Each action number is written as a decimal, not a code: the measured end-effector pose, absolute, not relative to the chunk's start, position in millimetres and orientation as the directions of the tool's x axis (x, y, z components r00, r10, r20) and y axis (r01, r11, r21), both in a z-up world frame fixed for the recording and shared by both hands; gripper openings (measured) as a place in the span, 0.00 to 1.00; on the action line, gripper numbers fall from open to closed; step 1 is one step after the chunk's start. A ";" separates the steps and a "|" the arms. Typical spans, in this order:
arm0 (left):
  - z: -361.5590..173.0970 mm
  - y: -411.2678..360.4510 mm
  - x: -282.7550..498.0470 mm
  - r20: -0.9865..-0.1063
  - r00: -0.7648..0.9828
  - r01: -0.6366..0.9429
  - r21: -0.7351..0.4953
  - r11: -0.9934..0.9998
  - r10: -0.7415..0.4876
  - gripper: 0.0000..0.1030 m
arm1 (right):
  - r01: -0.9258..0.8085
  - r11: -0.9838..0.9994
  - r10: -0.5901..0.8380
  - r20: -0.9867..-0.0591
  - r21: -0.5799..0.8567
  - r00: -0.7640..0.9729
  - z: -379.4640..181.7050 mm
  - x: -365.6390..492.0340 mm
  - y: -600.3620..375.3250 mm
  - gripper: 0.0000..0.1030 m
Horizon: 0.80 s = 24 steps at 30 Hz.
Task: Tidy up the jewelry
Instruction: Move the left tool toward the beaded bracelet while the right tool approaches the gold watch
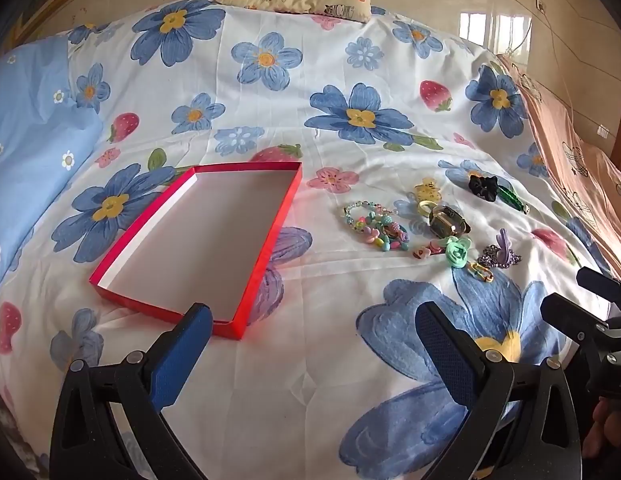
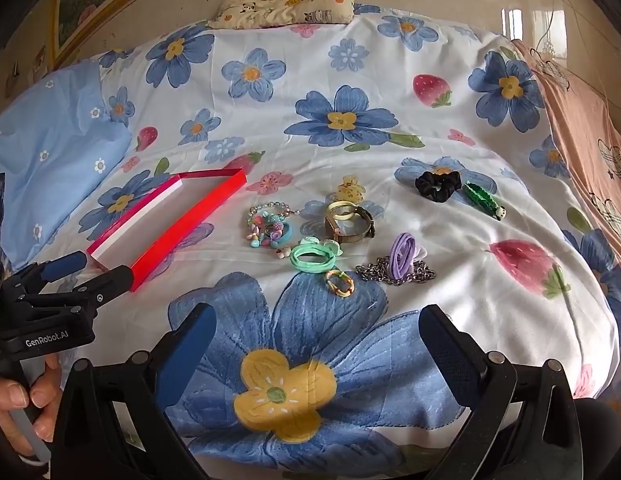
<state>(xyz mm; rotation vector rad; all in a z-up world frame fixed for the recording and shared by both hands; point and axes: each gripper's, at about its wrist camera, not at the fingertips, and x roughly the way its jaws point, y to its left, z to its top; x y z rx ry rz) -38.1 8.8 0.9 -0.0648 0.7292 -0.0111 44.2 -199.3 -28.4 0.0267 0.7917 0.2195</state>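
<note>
- Left wrist view: left gripper (image 1: 312,322) spread wide, holding nothing, over the quilt (image 1: 322,360); red tray (image 1: 266,240) just ahead, jewelry pile (image 1: 422,228) right of it
- Right wrist view: right gripper (image 2: 316,326) gaping, unladen; chain (image 2: 394,274) and watch (image 2: 350,224) lie ahead

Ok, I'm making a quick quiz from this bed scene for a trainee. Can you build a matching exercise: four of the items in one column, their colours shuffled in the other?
Things:
1. scrunchie
2. shallow box
3. chain
4. claw clip

Colours:
A. red outside, white inside
B. yellow
C. black
D. dark metallic grey

Pairs: 1-C, 2-A, 3-D, 4-B

All four lie on the floral bedsheet; the box holds nothing yet.
</note>
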 end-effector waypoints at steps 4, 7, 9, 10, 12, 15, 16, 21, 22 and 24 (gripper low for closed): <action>0.9 8.6 -38.4 -0.665 0.747 -0.013 -0.064 0.998 -0.033 0.99 | -0.190 0.976 0.210 -0.702 0.107 0.681 -28.0 42.9 -200.7 0.99; 1.0 8.6 -38.8 -0.665 0.746 -0.013 -0.062 0.998 -0.032 0.99 | -0.189 0.976 0.207 -0.701 0.104 0.682 -28.1 42.3 -201.0 0.99; 1.4 9.4 -38.5 -0.665 0.746 -0.012 -0.062 0.998 -0.032 0.99 | -0.191 0.976 0.210 -0.699 0.106 0.683 -22.2 40.2 -194.2 0.99; 1.0 8.3 -39.0 -0.665 0.746 -0.012 -0.062 0.998 -0.032 0.99 | -0.192 0.976 0.211 -0.699 0.106 0.684 -21.0 39.6 -194.5 0.99; 1.5 8.5 -39.0 -0.665 0.746 -0.012 -0.061 0.998 -0.032 0.99 | -0.191 0.975 0.214 -0.696 0.112 0.685 -21.5 39.4 -193.8 0.99; 1.3 8.1 -39.1 -0.664 0.747 -0.013 -0.060 0.998 -0.030 0.99 | -0.192 0.975 0.218 -0.693 0.116 0.687 -22.3 39.7 -193.6 0.99; 1.3 8.2 -39.1 -0.665 0.746 -0.013 -0.061 0.998 -0.031 0.99 | -0.193 0.975 0.216 -0.695 0.112 0.686 -21.9 40.7 -192.6 0.99; 2.5 7.7 -39.3 -0.666 0.746 -0.011 -0.057 0.998 -0.030 0.99 | -0.199 0.974 0.216 -0.698 0.107 0.683 -22.0 40.8 -192.2 0.99; 1.8 7.0 -39.3 -0.666 0.745 -0.012 -0.058 0.998 -0.030 0.99 | -0.203 0.973 0.219 -0.696 0.107 0.684 -22.9 42.3 -193.9 0.99; 2.4 5.9 -39.2 -0.666 0.745 -0.011 -0.056 0.998 -0.029 0.99 | -0.205 0.973 0.220 -0.695 0.105 0.685 -23.2 42.4 -193.2 0.99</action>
